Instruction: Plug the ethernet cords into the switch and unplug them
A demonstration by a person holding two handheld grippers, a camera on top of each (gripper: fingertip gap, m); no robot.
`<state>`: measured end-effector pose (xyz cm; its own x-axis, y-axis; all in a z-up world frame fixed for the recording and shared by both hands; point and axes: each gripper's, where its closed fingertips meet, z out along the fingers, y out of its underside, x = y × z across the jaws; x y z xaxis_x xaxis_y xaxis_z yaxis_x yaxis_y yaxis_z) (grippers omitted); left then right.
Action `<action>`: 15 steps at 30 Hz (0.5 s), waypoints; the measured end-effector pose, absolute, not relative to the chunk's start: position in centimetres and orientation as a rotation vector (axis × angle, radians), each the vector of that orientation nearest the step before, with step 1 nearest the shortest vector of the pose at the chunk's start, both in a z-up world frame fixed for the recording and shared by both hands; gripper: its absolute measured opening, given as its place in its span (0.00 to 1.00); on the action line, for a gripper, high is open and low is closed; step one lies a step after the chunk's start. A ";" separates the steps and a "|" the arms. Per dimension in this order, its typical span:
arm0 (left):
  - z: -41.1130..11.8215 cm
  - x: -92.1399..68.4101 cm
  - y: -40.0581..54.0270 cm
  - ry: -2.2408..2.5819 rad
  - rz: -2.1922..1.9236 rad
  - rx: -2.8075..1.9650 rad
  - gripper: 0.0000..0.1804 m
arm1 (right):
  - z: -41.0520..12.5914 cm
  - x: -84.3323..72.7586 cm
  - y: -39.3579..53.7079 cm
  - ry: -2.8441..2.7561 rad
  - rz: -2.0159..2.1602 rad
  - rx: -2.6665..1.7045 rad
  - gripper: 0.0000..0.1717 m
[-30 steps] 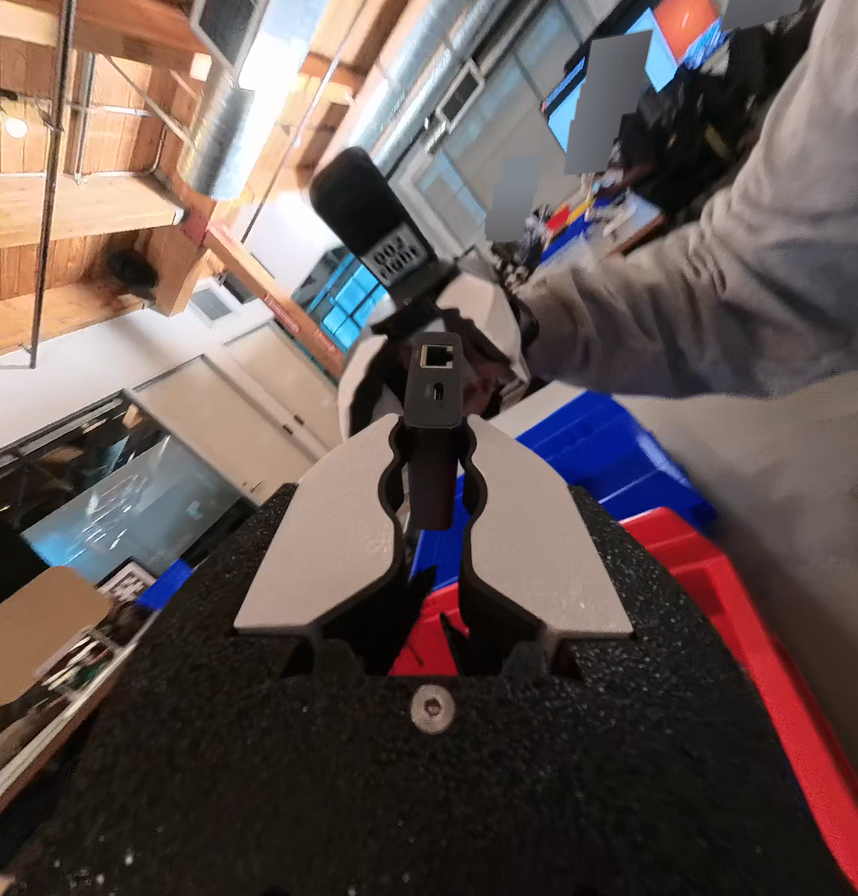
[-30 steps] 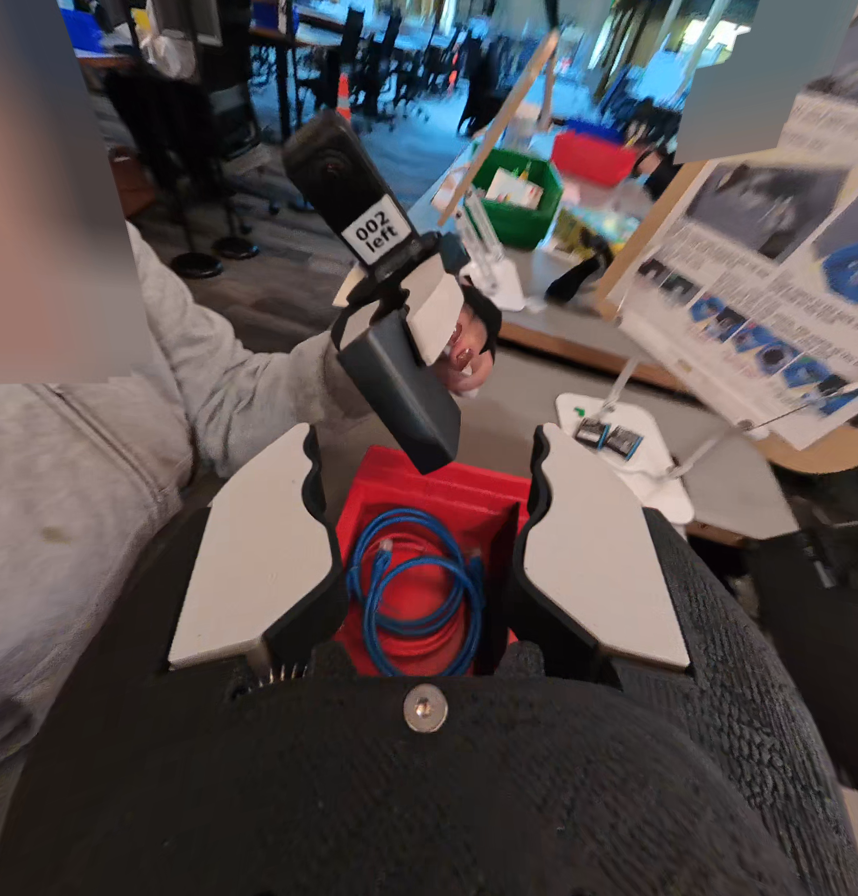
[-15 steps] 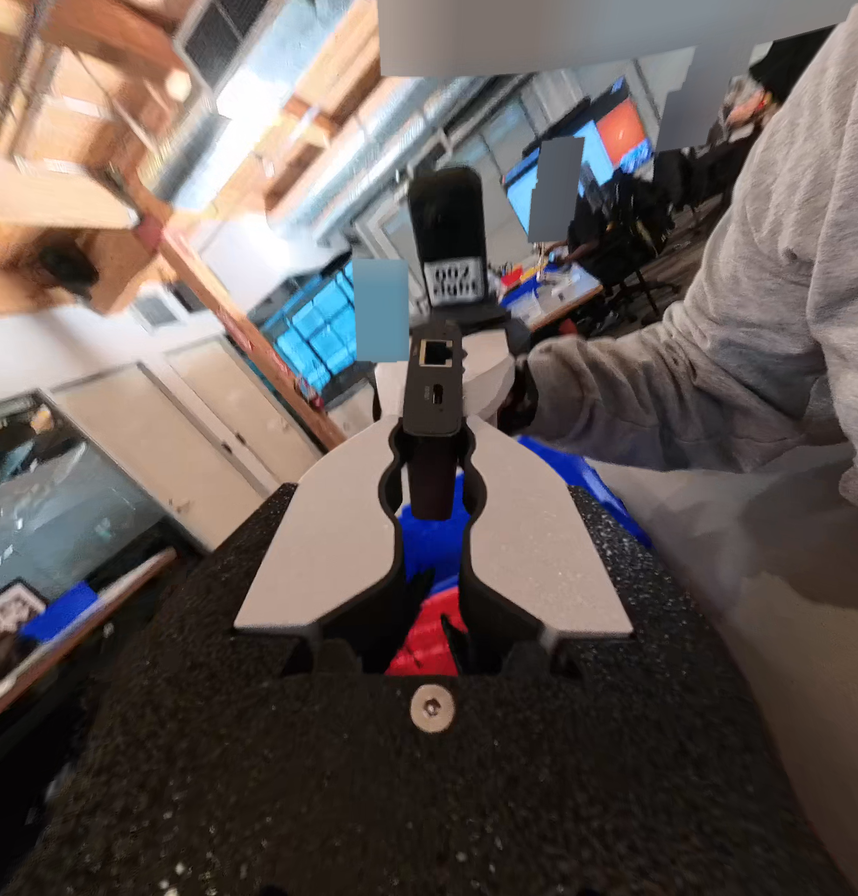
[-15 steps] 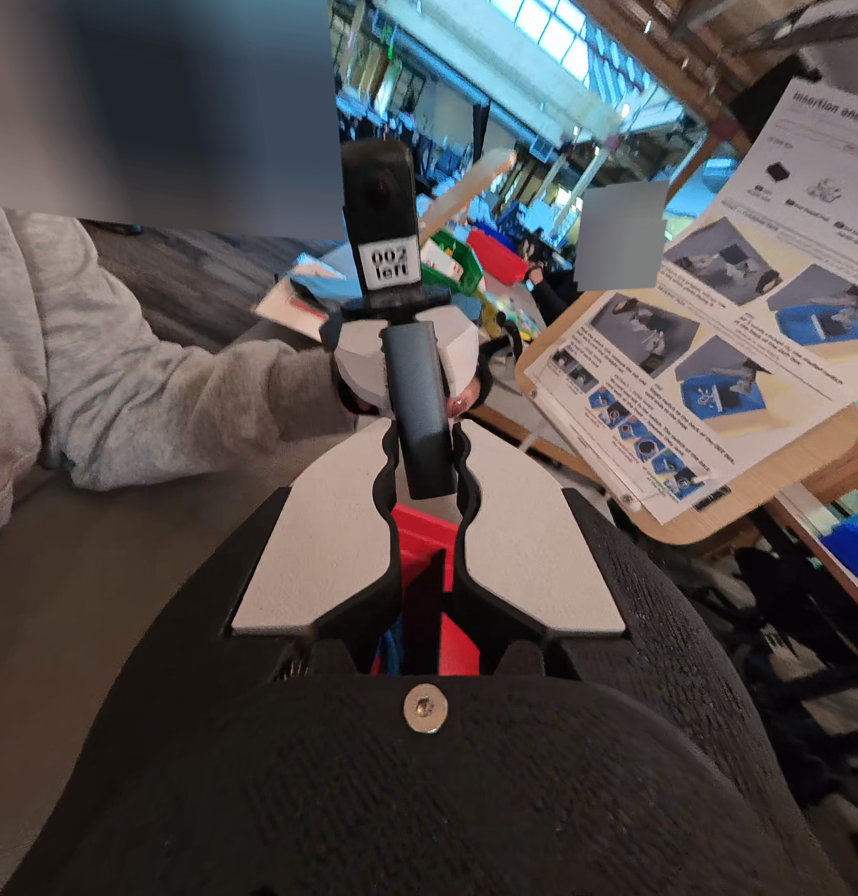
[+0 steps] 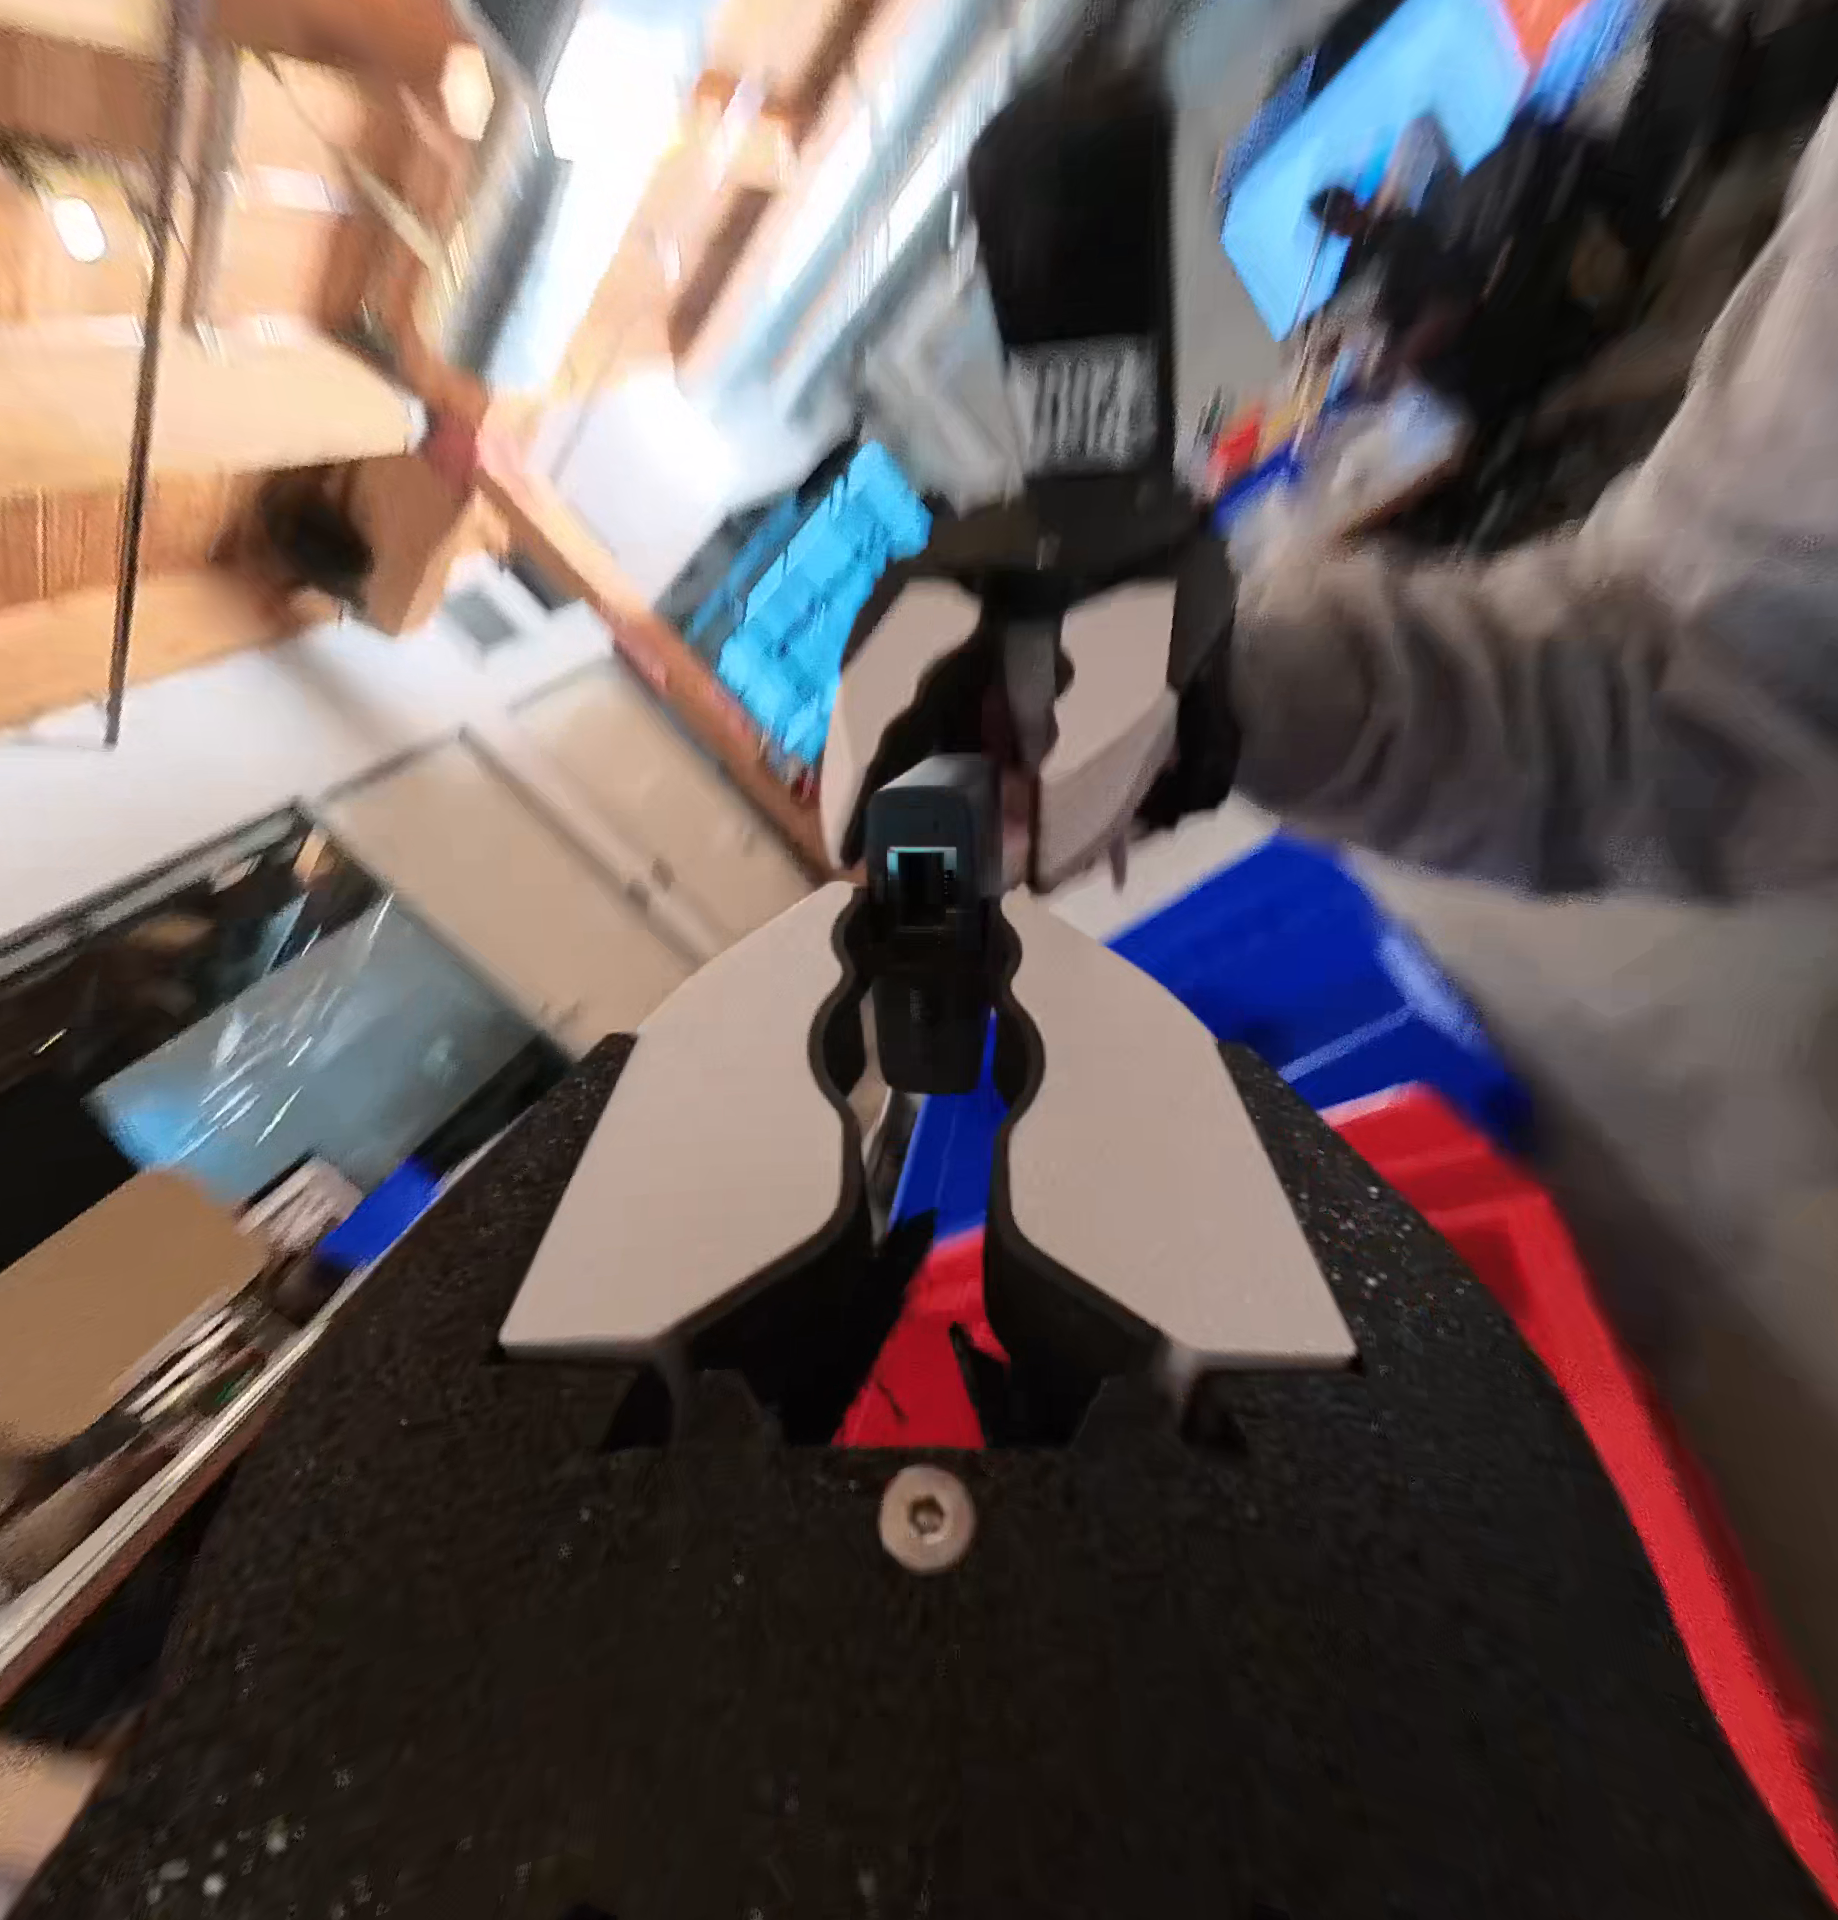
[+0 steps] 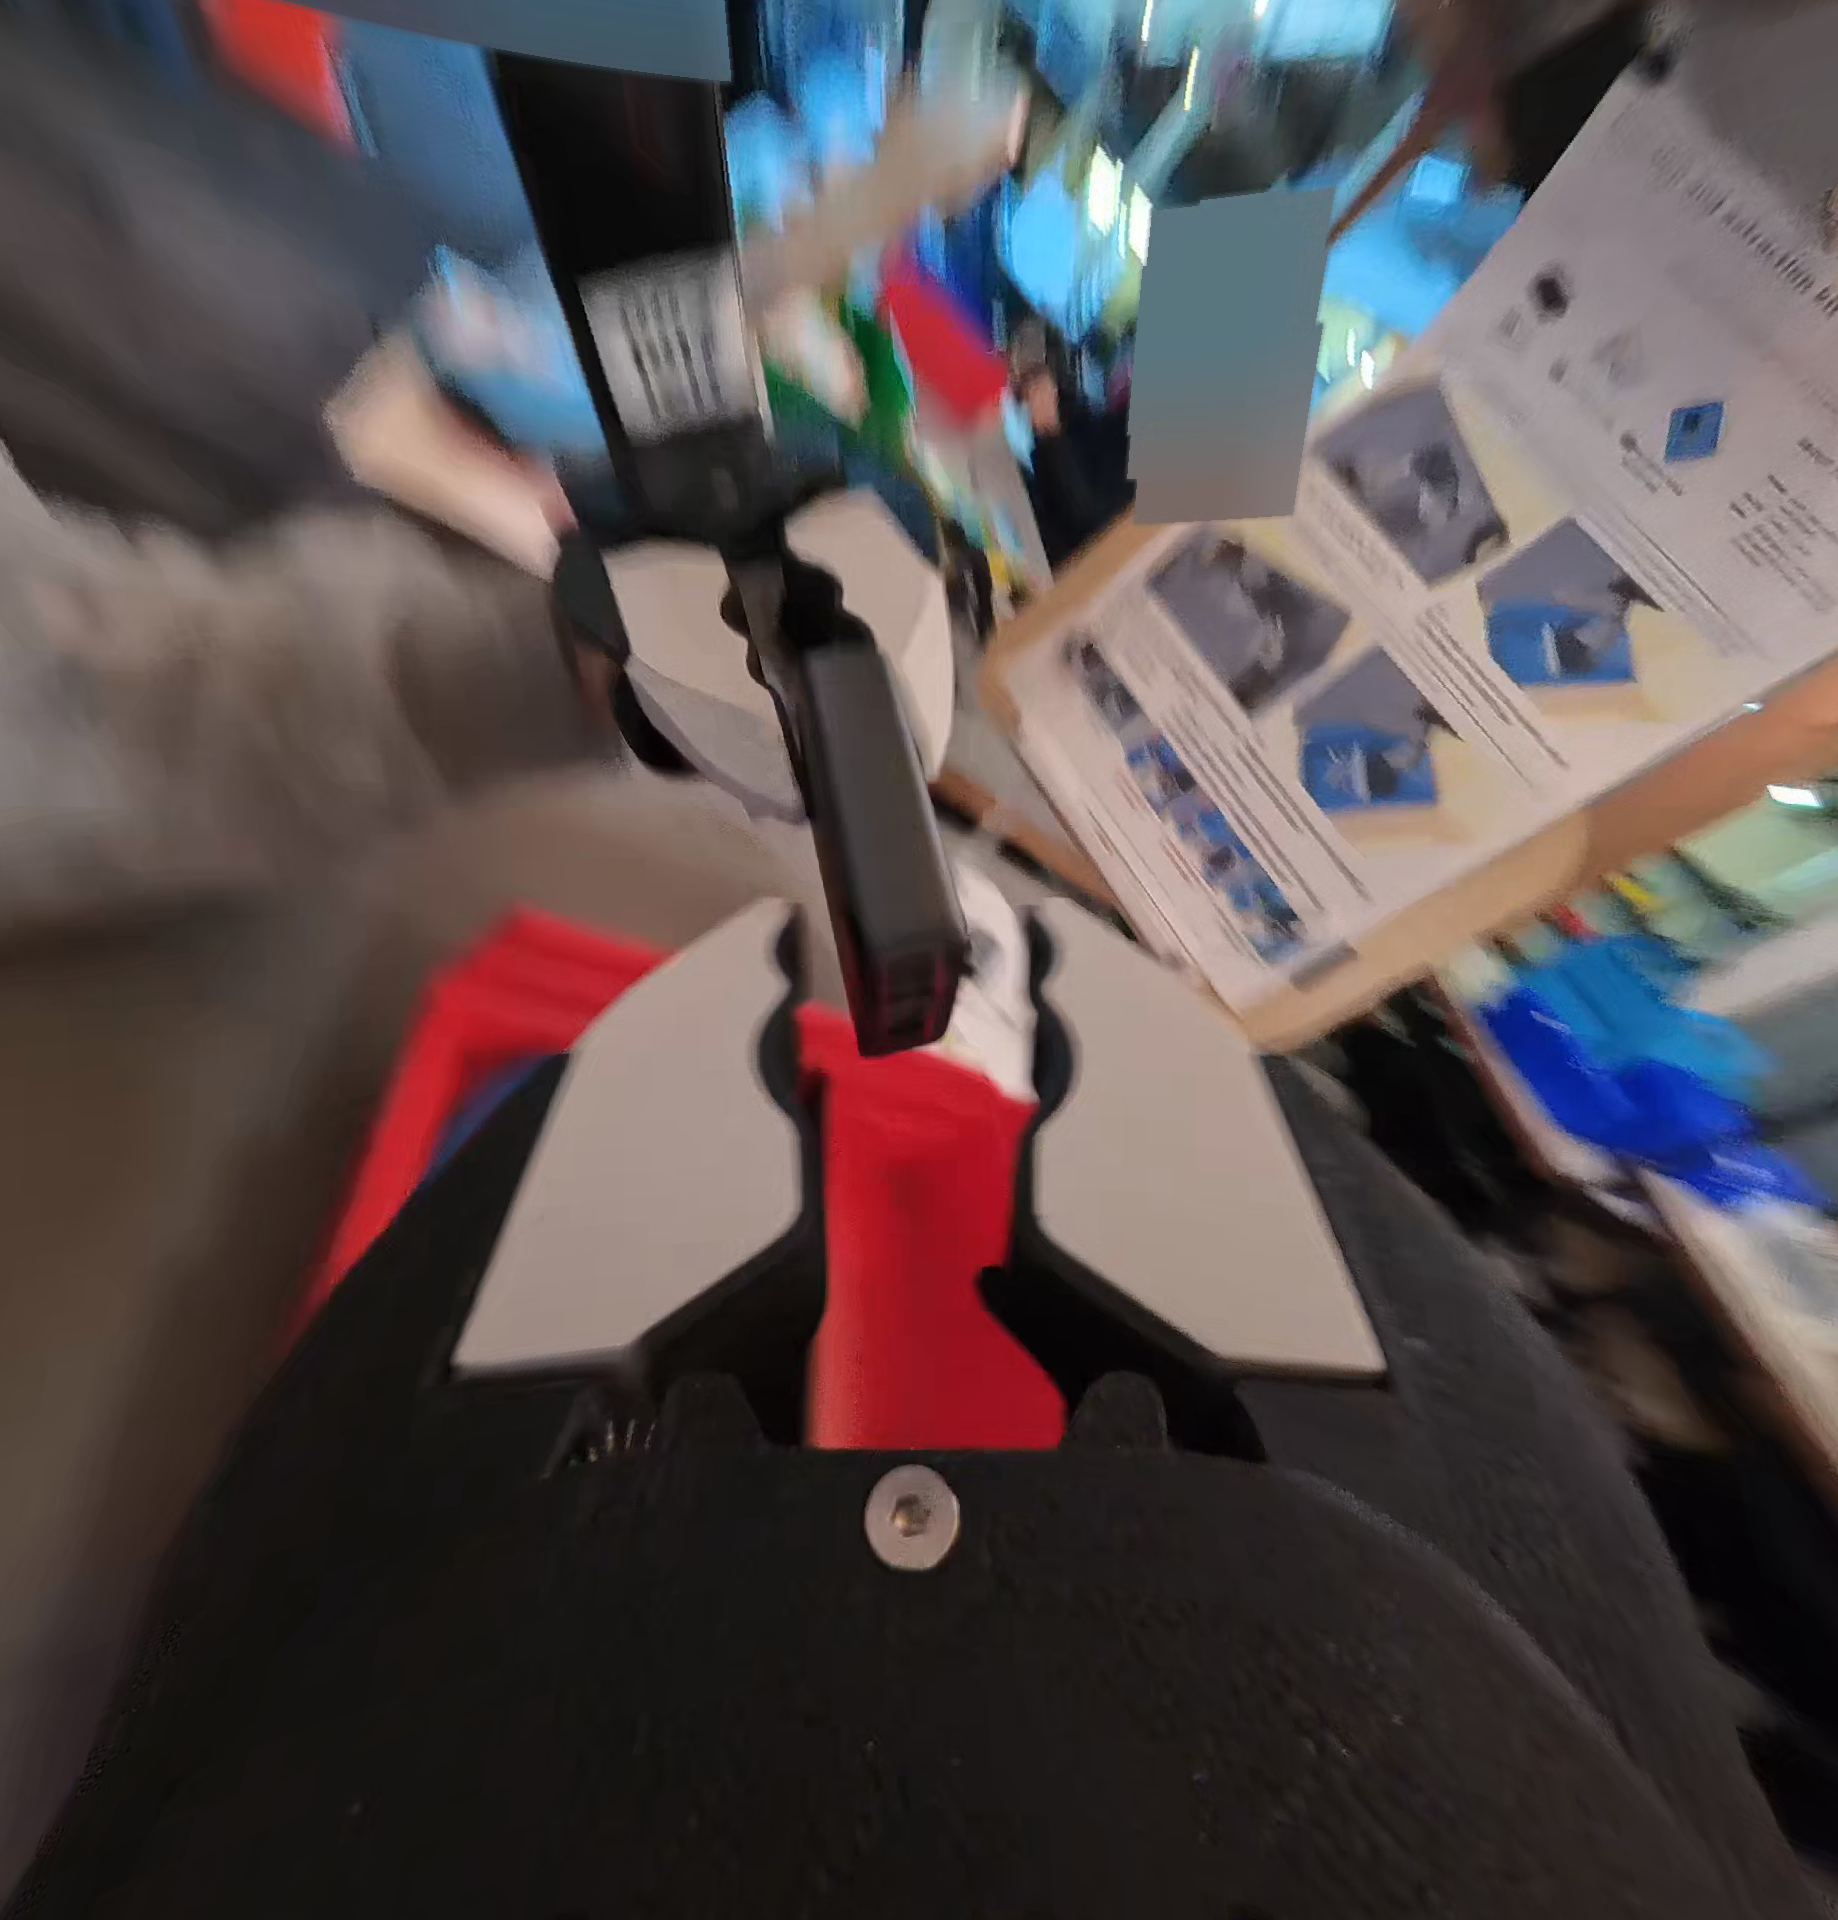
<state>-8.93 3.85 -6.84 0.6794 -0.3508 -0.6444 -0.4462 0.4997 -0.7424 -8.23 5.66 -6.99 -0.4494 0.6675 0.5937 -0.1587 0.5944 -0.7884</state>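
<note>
Switch (image 5: 923,940), a small black box, sits clamped in my left hand-held gripper (image 5: 925,914): both grey pads press its sides, and one open port on its end faces back at me. Left of it everything is motion blur, wooden beams and glass panels. Behind the switch my right hand-held gripper (image 5: 998,769) faces me, with my grey sleeve (image 5: 1517,707) running off to the right. Below lie a blue bin (image 5: 1299,966) and a red bin (image 5: 1580,1309).

From the right wrist view, going left to right, I see the same sleeve, the red bin (image 6: 479,1039), then the switch (image 6: 879,862) slanting down from the left hand-held gripper into the space between my right fingertips (image 6: 910,935). These jaws stand apart around its lower end, with a gap on either side, gripping nothing. Further right leans a board of printed instruction sheets (image 6: 1414,644).
</note>
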 end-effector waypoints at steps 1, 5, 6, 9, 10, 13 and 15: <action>-5.9 -8.7 2.8 0.849 -0.043 -0.995 0.11 | -6.5 -8.0 5.2 -1.776 1.119 -0.429 0.30; -4.0 -8.7 -0.3 0.810 -0.411 -0.734 0.11 | -4.6 -7.8 1.5 -1.647 1.462 -0.372 0.30; -3.9 -8.8 -0.5 0.798 -0.459 -0.701 0.11 | -4.2 -7.9 0.7 -1.610 1.489 -0.349 0.27; -3.5 -9.2 -1.1 0.768 -0.570 -0.616 0.11 | -3.8 -8.1 -0.8 -1.562 1.508 -0.302 0.21; -3.4 -9.3 -1.4 0.762 -0.596 -0.595 0.11 | -3.6 -8.1 -1.1 -1.549 1.506 -0.287 0.14; -3.5 -9.9 -0.9 0.737 -0.543 -0.643 0.11 | -3.6 -8.7 -0.6 -1.590 1.386 -0.324 0.11; -3.7 -10.7 0.3 0.696 -0.393 -0.757 0.17 | -4.0 -9.0 0.1 -1.641 1.252 -0.342 0.11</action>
<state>-10.71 0.31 -3.74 0.7118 -0.5559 -0.4293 0.0801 0.6714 -0.7367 -8.96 0.14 -3.99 -0.4580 0.7112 0.5334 -0.3265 0.4235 -0.8450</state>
